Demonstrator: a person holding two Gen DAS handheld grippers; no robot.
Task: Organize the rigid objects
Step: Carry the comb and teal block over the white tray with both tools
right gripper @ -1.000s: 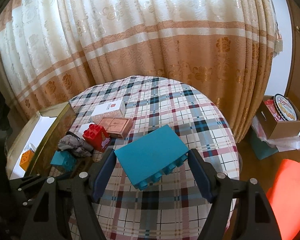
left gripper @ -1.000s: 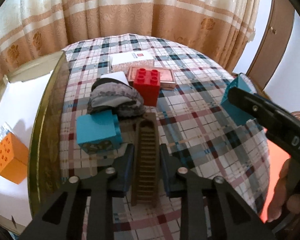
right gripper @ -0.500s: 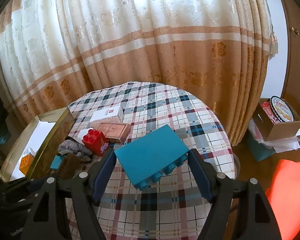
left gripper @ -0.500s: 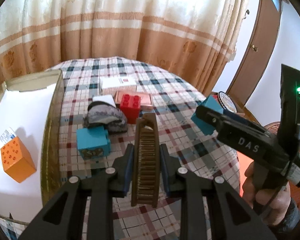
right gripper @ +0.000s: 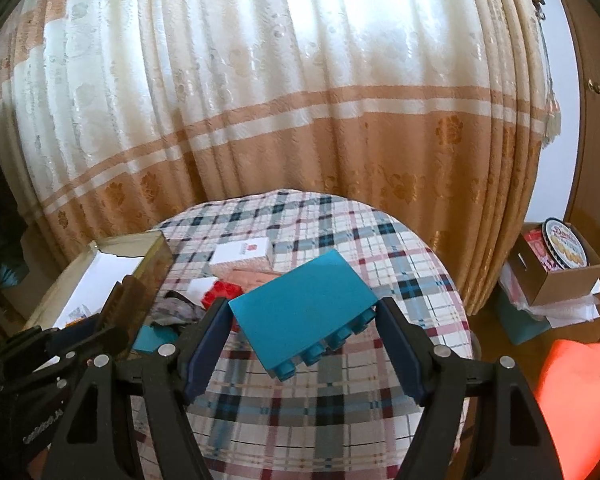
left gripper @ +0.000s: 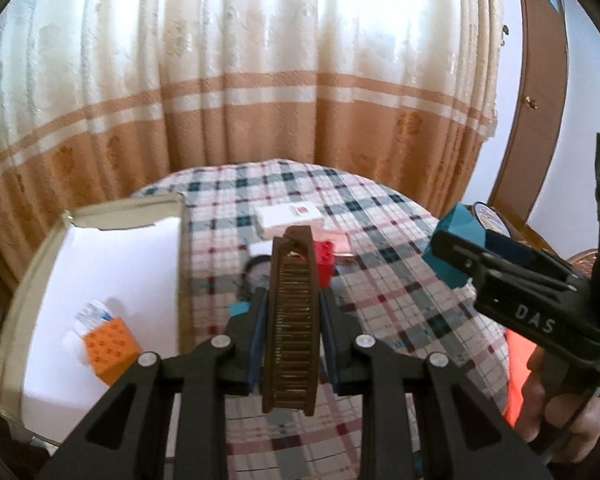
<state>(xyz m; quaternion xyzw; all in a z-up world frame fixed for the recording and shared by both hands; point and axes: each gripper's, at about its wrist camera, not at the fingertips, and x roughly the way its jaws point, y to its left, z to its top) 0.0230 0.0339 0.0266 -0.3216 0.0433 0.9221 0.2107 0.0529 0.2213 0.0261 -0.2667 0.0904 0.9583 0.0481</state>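
My left gripper (left gripper: 291,312) is shut on a brown toy ladder piece (left gripper: 291,320) and holds it high above the plaid table (left gripper: 400,308). It also shows in the right wrist view (right gripper: 112,320). My right gripper (right gripper: 302,320) is shut on a large teal brick (right gripper: 304,304), studs facing down, held above the table; it shows at the right of the left wrist view (left gripper: 454,236). A red brick (left gripper: 325,258), a small teal block (right gripper: 154,338) and an orange cube (left gripper: 110,346) in the open box (left gripper: 100,264) are below.
A white carton (right gripper: 244,254) and a pink flat box (right gripper: 256,276) lie at the table's middle. A grey cloth bundle (right gripper: 176,308) lies by the red brick. A curtain hangs behind. A cardboard box with a tin (right gripper: 560,264) stands on the floor at right.
Both grippers have risen with their loads, the left one far more. The table and its objects look smaller and lower in the left wrist view. The left gripper has shifted toward the open box.
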